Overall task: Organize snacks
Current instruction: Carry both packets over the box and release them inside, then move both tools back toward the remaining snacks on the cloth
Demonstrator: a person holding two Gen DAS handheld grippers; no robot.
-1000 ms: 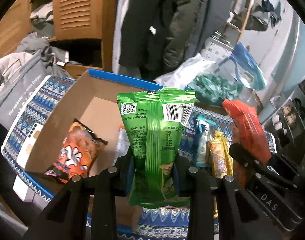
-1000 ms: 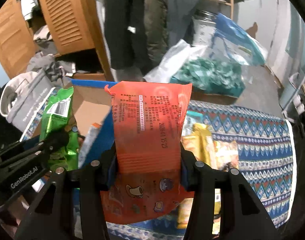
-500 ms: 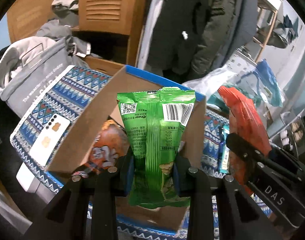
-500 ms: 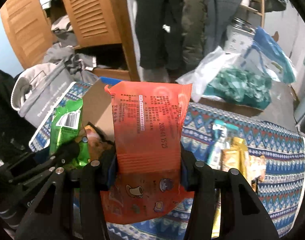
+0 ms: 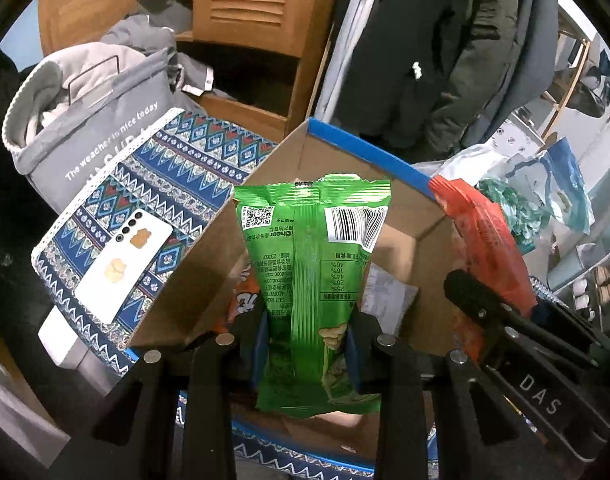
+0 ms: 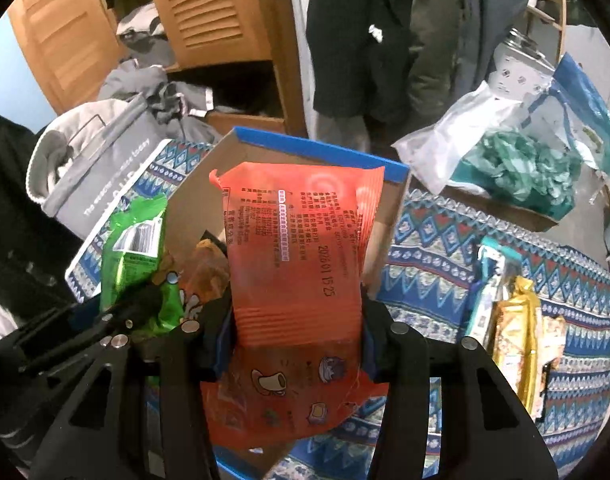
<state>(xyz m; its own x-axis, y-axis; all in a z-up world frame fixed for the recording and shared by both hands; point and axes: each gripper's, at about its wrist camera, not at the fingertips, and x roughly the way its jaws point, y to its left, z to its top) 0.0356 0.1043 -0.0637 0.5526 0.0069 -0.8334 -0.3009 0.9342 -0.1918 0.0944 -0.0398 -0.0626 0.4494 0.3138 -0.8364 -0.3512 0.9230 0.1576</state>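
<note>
We are carrying two snack packets toward a cardboard box [image 5: 397, 216] with a blue rim, and over the past second both have travelled across the table until the box opening sits directly beyond our fingertips; a second ago the box lay off to the left and the table's loose snacks filled more of the view. We judge this means both packets are now lined up for dropping in, though neither has been let go. The green packet [image 5: 317, 276] stands upright in the left gripper [image 5: 308, 354], whose two fingers are closed almost completely, pinching the packet's lower half from either side, with its barcode end rising beyond the tips over the box. An orange bag [image 5: 241, 304] and a pale wrapper [image 5: 387, 300] already lie in the box, just behind the green packet. The red packet [image 6: 301, 252] is clamped in the right gripper [image 6: 297, 344], the fingers partly closed to the width of the packet and pressing its sides, the top edge reaching past the tips toward the box's far wall. To the right of the right fingers, well apart, a few snack bars [image 6: 513, 336] wait on the patterned cloth [image 6: 445, 240]. To the left of the left fingers, a white phone [image 5: 123, 264] rests on the cloth, with a grey bag [image 5: 101, 136] beyond it.
</note>
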